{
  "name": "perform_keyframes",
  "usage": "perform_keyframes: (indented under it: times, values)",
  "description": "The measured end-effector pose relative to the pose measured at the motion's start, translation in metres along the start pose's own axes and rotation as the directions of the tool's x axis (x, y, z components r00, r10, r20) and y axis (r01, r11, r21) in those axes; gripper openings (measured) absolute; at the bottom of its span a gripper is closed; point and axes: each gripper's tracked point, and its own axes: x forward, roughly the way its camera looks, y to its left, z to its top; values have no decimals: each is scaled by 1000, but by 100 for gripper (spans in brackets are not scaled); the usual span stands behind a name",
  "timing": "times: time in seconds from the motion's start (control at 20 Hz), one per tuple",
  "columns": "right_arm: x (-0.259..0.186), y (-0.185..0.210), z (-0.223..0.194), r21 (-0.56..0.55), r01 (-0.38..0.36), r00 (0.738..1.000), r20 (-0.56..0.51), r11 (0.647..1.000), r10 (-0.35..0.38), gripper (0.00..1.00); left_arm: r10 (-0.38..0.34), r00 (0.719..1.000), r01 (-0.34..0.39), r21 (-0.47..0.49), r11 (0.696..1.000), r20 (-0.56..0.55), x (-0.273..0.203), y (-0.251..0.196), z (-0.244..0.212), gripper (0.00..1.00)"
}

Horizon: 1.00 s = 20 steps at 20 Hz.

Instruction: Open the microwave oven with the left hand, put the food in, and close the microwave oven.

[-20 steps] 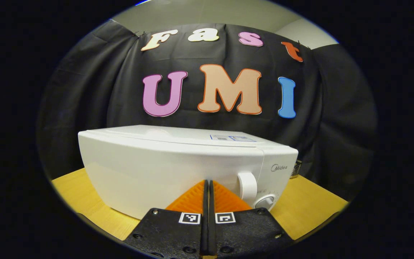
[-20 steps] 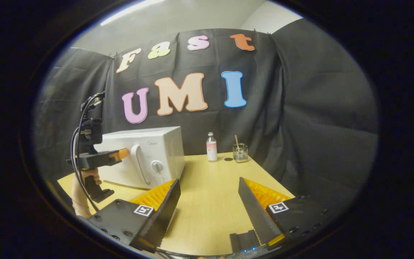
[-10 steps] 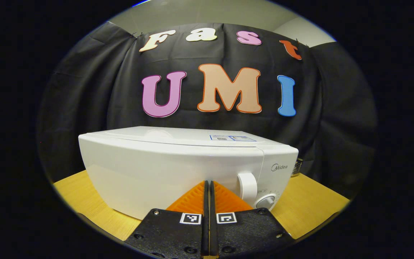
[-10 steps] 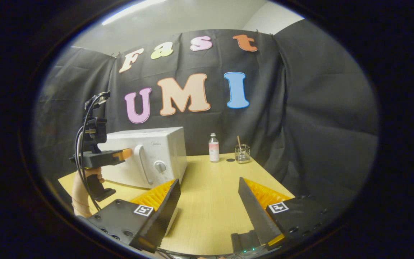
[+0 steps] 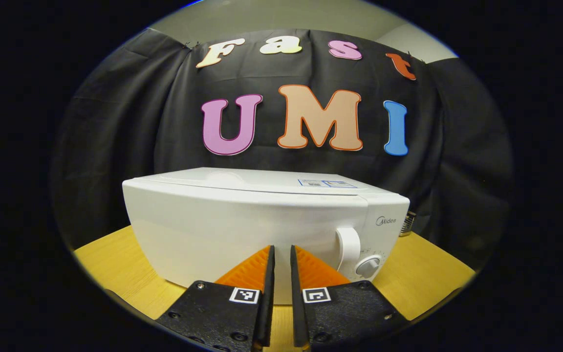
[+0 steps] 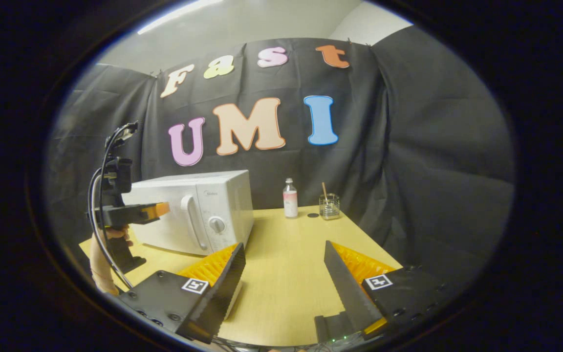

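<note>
Facing the closed white box-shaped microwave oven (image 5: 262,230) in the middle of the left gripper view, the left hand-held gripper (image 5: 280,274) sits at the bottom centre with its fingers parted by a narrow slit and nothing between them. Its tips are short of the oven's white front door, apart from it. The white curved door handle (image 5: 349,248) and the round white dial (image 5: 368,267) lie to the lower right of the tips. The oven rests on the yellow wooden counter (image 5: 423,278).

Toward the left of the right gripper view, the same left hand-held gripper (image 6: 157,210) is held by a hand (image 6: 113,234), its tips just left of the door handle (image 6: 190,222). At the bottom of that view the right hand-held gripper (image 6: 284,274) is spread wide and empty above the counter (image 6: 286,259). Farther back, at the centre, stand a small clear bottle with a pink label (image 6: 289,198) and a small glass jar holding a stick (image 6: 329,205).
</note>
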Motion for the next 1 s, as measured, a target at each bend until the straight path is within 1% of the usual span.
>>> perform_keyframes:
  times: [0.05, 0.15, 0.2, 0.3, 0.35, 0.4, 0.45, 0.5, 0.55, 0.6, 0.65, 0.8, 1.0]
  values:
    - [-2, 4, 3, 4, -12, 1000, 12, 1000, 12, 100, 3, 1000, -3, 7, 1000, -4, -7, 5, -1, 23]
    - [-6, 10, 9, 5, -32, 999, 30, 999, 32, 99, 28, 1000, -28, 21, 999, 2, -22, 14, 0, 28]
    - [-7, 11, 10, 2, -37, 999, 35, 999, 37, 92, 31, 999, -32, 17, 999, 11, -33, 15, 3, 29]
    - [-11, 16, 12, -7, -45, 998, 42, 999, 45, 92, 32, 999, -32, 3, 999, 20, -54, 16, 5, 37]
    - [-12, 18, 12, -13, -48, 998, 42, 999, 49, 99, 31, 999, -31, -2, 1000, 22, -65, 16, 5, 48]
    - [-12, 19, 12, -20, -49, 998, 43, 999, 50, 99, 36, 999, -36, -2, 999, 29, -75, 17, 7, 59]
    - [-13, 20, 14, -27, -48, 998, 47, 998, 49, 92, 52, 998, -53, 2, 999, 45, -85, 22, 10, 71]
    - [-15, 21, 16, -31, -46, 997, 53, 998, 48, 92, 75, 995, -75, 0, 997, 66, -94, 29, 14, 84]
    - [-16, 22, 19, -31, -49, 997, 59, 998, 51, 92, 92, 993, -92, -3, 996, 80, -104, 32, 21, 100]
    - [-17, 24, 18, -31, -54, 997, 60, 998, 56, 99, 99, 991, -99, -3, 995, 94, -111, 36, 26, 98]
    - [-18, 26, 19, -32, -58, 996, 62, 998, 60, 99, 97, 990, -98, -2, 995, 103, -120, 35, 30, 96]
    - [-19, 31, 19, -39, -68, 996, 63, 997, 71, 99, 87, 988, -87, -4, 996, 128, -140, 35, 42, 96]
    - [-19, 35, 18, -43, -79, 995, 57, 996, 81, 99, 82, 985, -86, 23, 996, 151, -157, 32, 51, 96]
